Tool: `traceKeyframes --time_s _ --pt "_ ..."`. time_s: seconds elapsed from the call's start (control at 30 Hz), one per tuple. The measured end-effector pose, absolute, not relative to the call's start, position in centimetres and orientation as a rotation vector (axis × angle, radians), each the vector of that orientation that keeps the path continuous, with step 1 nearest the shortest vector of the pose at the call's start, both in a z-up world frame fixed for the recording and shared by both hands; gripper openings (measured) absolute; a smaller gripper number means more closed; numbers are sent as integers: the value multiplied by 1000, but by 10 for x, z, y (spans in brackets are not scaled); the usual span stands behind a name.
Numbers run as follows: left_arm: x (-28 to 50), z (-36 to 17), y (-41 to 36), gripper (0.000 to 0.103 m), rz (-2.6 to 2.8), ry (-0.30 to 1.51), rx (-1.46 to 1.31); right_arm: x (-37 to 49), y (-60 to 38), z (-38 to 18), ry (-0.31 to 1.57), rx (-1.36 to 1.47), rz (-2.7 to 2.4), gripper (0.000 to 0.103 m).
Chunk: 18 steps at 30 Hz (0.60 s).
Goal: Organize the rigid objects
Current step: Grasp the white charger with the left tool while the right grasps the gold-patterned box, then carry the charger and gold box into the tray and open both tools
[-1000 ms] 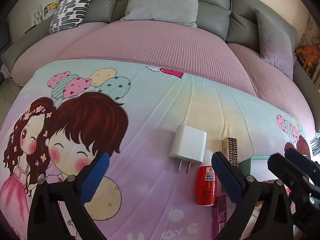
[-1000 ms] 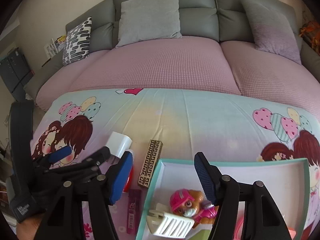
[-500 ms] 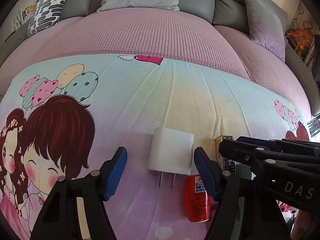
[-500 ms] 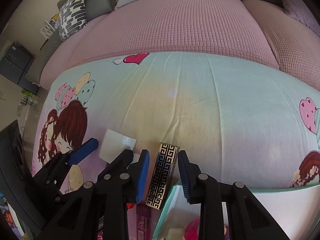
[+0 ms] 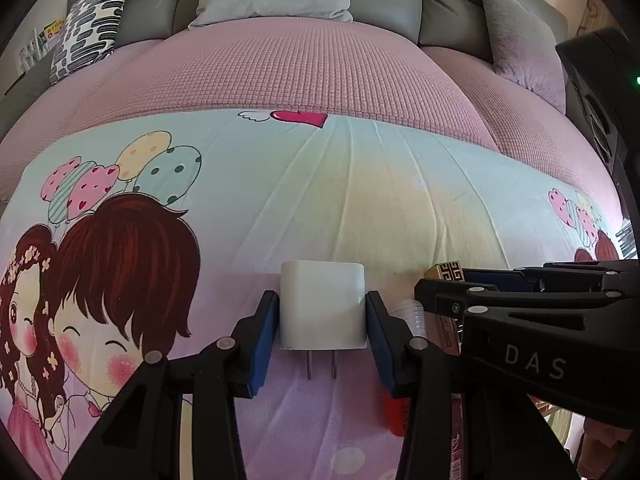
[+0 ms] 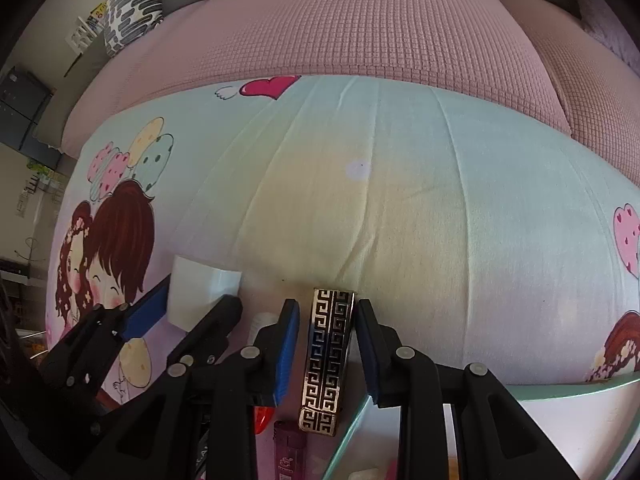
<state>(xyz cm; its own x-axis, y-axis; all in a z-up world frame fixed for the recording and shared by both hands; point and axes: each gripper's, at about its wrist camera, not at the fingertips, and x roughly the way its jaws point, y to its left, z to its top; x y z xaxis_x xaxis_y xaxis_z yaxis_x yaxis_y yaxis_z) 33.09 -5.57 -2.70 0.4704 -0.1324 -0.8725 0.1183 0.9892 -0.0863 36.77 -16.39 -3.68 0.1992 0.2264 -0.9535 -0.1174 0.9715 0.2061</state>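
Note:
A white plug charger (image 5: pixel 322 312) lies on the cartoon-print sheet (image 5: pixel 360 200), prongs toward me. My left gripper (image 5: pixel 322 296) straddles it, jaws closing, and both blue pads sit flush against its sides. In the right wrist view a slim black-and-gold patterned box (image 6: pixel 328 356) lies between the jaws of my right gripper (image 6: pixel 327 304). Those jaws are closing too: the right pad meets the box, while a thin gap shows at the left pad. The left gripper (image 6: pixel 188 300) and the charger (image 6: pixel 200 292) appear at the lower left there.
A red bottle (image 5: pixel 396 416) and a magenta tube (image 6: pixel 288 440) lie beside the patterned box. A teal-rimmed tray (image 6: pixel 560 390) sits at the lower right. Beyond the sheet is a pink sofa cover (image 5: pixel 320 60) with grey cushions and a patterned pillow (image 5: pixel 92 20).
Both grippers came down and narrowed. The left jaws closed in around the charger until the pads met it. The right gripper moved from over the tray to straddle the patterned box.

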Motion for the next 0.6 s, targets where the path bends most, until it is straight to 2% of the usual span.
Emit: traceKeyframes --time_s 0.23,0.6 --pt "317 -18 -37 45 -110 1045 -82 355 -167 -23 1278 157 269 22" --pt "270 26 -37 45 -89 909 -124 297 -214 58 949 286 244 22"
